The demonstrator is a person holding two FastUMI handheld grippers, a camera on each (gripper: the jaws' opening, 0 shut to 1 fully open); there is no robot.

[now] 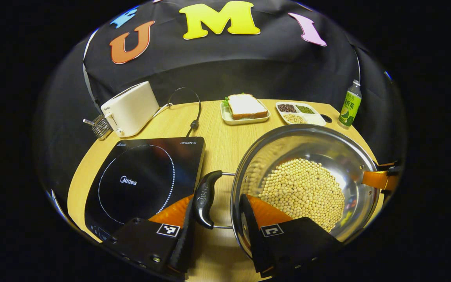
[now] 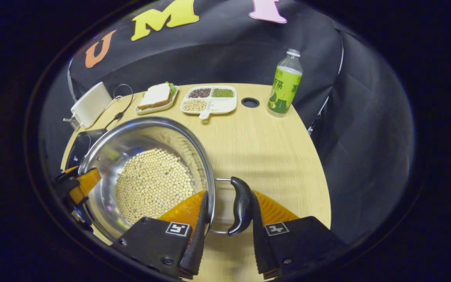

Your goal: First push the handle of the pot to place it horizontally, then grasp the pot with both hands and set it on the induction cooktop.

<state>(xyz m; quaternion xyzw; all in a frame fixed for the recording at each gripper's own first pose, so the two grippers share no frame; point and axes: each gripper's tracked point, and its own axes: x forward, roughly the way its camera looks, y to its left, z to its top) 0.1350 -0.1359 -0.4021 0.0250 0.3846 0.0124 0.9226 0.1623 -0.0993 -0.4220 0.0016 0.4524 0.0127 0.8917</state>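
A steel pot (image 1: 327,145) holding soybeans (image 1: 303,188) stands just right of the black induction cooktop (image 1: 143,180). My left gripper (image 1: 217,199) spans the pot's left black handle (image 1: 206,196): one finger lies against the handle's outer side, the other sits inside the rim. My right gripper (image 2: 229,196) holds the opposite handle (image 2: 242,203) the same way, one finger inside the pot (image 2: 131,137). Both handles lie level. The right gripper (image 1: 382,178) shows across the pot, and the left gripper (image 2: 76,184) does too. Whether the pot rests on the table I cannot tell.
At the back of the round wooden table (image 2: 264,156) stand a white toaster (image 1: 131,107) with its cord, a sandwich plate (image 1: 245,107), a divided tray of beans (image 1: 300,111) and a green bottle (image 1: 350,105). A cable hole (image 2: 250,102) lies near the bottle.
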